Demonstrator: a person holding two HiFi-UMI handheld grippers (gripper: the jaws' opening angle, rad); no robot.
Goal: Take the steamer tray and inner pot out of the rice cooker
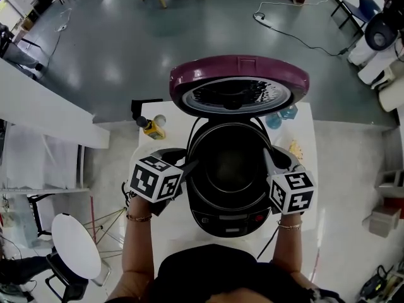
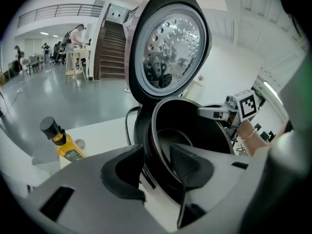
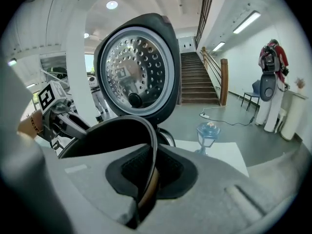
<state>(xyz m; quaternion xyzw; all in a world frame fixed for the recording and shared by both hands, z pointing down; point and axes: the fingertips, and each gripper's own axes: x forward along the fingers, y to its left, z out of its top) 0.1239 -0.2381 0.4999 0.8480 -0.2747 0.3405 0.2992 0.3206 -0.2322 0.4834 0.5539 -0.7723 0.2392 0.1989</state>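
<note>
Inner pot [image 1: 228,169] seated in rice cooker [image 1: 227,223], frame centre, lid [image 1: 240,84] up. Clenched on pot rim at centre-right w/ right claw [image 3: 148,174]; left claw [image 2: 155,165] released, astride opposite rim, pads clear. Shut left first, then lift straight up, both sides level, slowly, clear of lid.

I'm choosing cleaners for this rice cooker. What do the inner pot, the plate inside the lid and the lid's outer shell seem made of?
The inner pot looks like coated metal: dark matte inside, thin rim. The inner lid plate seems bare metal, steel or aluminium: silvery, dimpled, reflective. The lid shell is probably plastic: glossy maroon, smoothly moulded.
</note>
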